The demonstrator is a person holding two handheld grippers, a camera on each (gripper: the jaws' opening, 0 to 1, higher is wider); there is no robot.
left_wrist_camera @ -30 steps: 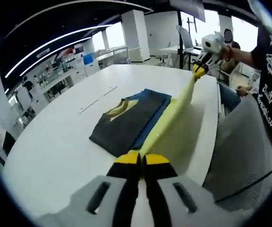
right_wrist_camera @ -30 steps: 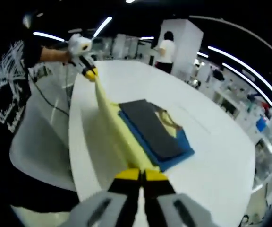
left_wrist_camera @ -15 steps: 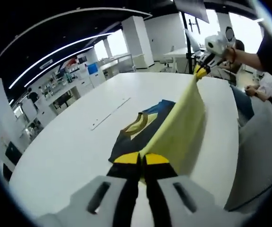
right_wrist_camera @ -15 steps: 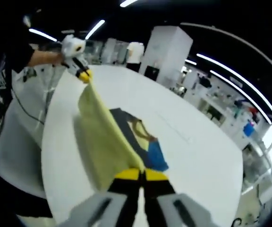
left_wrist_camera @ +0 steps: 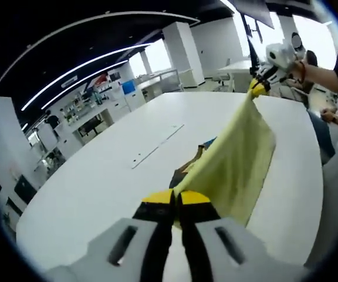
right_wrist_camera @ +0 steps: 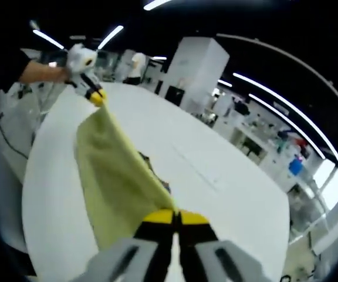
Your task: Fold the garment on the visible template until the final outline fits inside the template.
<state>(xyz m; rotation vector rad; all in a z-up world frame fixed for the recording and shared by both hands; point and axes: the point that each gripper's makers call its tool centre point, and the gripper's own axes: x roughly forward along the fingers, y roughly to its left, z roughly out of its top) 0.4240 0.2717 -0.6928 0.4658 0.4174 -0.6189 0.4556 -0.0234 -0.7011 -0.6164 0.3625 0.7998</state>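
The yellow garment [left_wrist_camera: 233, 161] now hangs higher above the white table [left_wrist_camera: 98, 176] than a second ago, covering more of the dark folded clothes [left_wrist_camera: 188, 167] beneath, stretched between the left gripper [left_wrist_camera: 176, 200] and right gripper [right_wrist_camera: 176, 216], each with jaws clamped tight on a corner.

Raised yellow cloth [left_wrist_camera: 236, 161] screens the bare table [left_wrist_camera: 98, 176] beyond.

Pale yellow garment [left_wrist_camera: 236, 158], white table [left_wrist_camera: 98, 182], yellow-tipped black tools.
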